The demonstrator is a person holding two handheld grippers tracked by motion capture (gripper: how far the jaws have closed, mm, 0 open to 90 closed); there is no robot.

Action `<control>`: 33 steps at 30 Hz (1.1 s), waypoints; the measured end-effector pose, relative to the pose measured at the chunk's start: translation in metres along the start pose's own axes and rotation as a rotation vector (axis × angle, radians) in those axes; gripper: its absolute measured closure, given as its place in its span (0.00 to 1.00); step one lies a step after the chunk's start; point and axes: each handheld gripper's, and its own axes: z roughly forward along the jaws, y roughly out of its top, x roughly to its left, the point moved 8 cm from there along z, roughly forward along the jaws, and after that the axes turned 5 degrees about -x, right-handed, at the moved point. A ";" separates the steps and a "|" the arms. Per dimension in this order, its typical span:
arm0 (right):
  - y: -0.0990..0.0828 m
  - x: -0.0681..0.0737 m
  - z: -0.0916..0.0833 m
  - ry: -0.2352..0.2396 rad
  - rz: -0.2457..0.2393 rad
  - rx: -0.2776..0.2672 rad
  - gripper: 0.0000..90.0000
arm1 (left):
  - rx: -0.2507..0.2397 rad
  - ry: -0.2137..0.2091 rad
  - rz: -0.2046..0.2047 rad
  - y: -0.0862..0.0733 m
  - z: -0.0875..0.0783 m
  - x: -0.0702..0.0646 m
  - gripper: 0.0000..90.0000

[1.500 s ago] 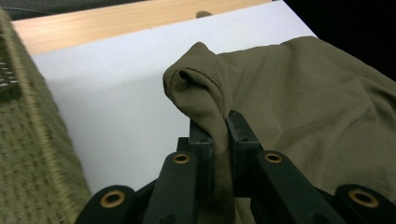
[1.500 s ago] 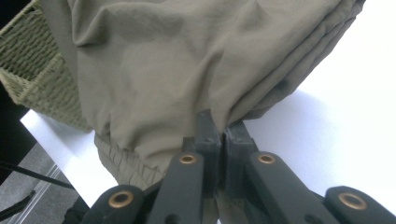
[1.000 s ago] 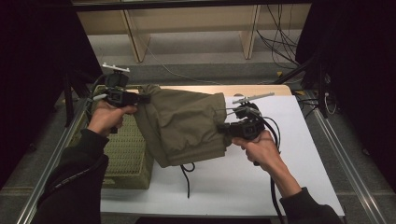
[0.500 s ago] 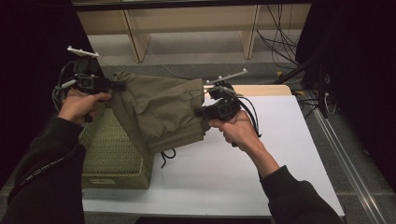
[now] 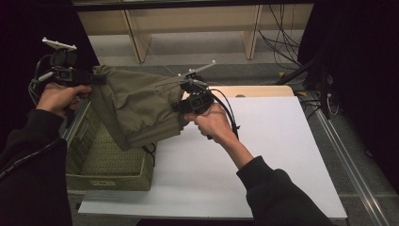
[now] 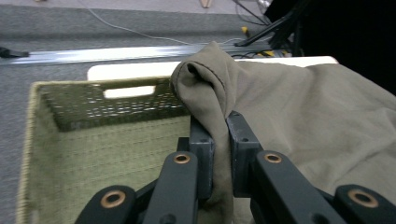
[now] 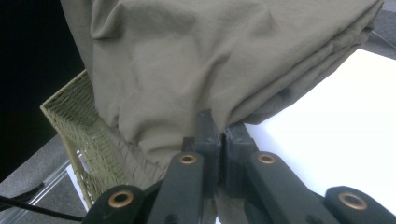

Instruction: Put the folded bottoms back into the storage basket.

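**Folded olive garment held by both grippers above basket edge**

Left side, high view: the left hand (image 5: 60, 96) carries the left gripper (image 5: 96, 79) at the far left, above the outer rim of the woven basket (image 5: 110, 176). In the left gripper view its 2 jaws are pressed onto a bunched fold of the olive garment (image 6: 303, 121); fabric fills the narrow gap between the pads and rises above them in a rounded hump. The basket (image 6: 93, 140) lies below and to the left in that view, its cut-out handle slot visible in the far wall, interior bare where it can be seen.

Centre, high view: the garment (image 5: 139, 106) hangs between the 2 grippers as a folded bundle, clear of the table, its lower corner drooping over the basket's right-hand rim. A dark cord dangles below that corner.

Right side, high view: the right gripper (image 5: 181, 107) pinches the garment's right edge, held by the right hand (image 5: 214, 123) over the left portion of the white table (image 5: 263, 160). In the right gripper view the jaws are closed on the cloth (image 7: 210, 70), several stacked layers visible at the fold. The basket corner (image 7: 88, 140) sits below left, the white table surface (image 7: 345, 130) to the right.
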 end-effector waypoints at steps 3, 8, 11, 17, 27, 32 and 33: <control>0.003 0.006 0.011 -0.008 -0.010 0.016 0.97 | 0.002 0.016 -0.011 -0.001 0.001 0.012 0.91; 0.006 0.017 0.027 -0.008 -0.023 0.036 0.97 | -0.005 0.031 -0.021 -0.005 0.001 0.029 0.91; 0.008 0.024 0.035 -0.005 -0.022 0.045 0.97 | -0.005 0.047 -0.024 -0.007 -0.001 0.039 0.91; 0.008 0.036 0.052 -0.001 -0.033 0.052 0.97 | -0.002 0.073 -0.032 -0.011 -0.007 0.054 0.91; 0.004 0.052 0.073 0.010 -0.020 0.066 0.97 | 0.006 0.110 -0.054 -0.015 -0.008 0.071 0.91; 0.002 0.057 0.078 0.015 -0.037 0.071 0.97 | 0.010 0.114 -0.063 -0.017 -0.007 0.077 0.91; 0.002 0.058 0.078 0.015 -0.030 0.073 0.97 | 0.011 0.114 -0.064 -0.017 -0.007 0.078 0.91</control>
